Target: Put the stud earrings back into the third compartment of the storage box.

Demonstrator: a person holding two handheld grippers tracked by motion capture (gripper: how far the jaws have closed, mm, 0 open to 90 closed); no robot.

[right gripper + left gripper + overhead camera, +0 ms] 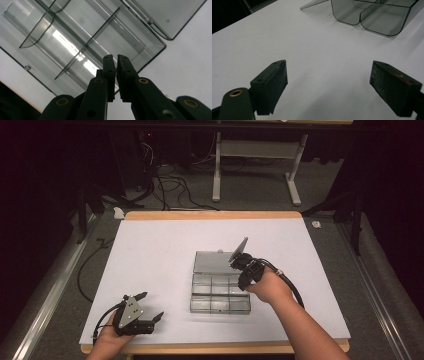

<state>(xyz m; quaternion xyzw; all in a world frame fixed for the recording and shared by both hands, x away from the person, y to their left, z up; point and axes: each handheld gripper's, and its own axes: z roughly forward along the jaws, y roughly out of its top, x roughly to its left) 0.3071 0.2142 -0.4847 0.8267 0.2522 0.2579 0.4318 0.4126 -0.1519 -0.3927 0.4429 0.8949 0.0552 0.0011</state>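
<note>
Dark room, white table (150, 270). Right gripper (239, 262) pinched together over clear organizer box (220, 292) mid-table; could snag divider, drag box. Left gripper (145, 307) spread wide, idle near front-left corner.

The left gripper (328, 85), fingers (272, 86) spread wide, hovers over the white table (312, 50) near a clear compartment box (372, 15)

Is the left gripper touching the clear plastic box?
Apart. In the high view the left gripper sits near the table's front edge, with bare white table between it and the clear plastic box. The left gripper view shows the same gap.
</note>
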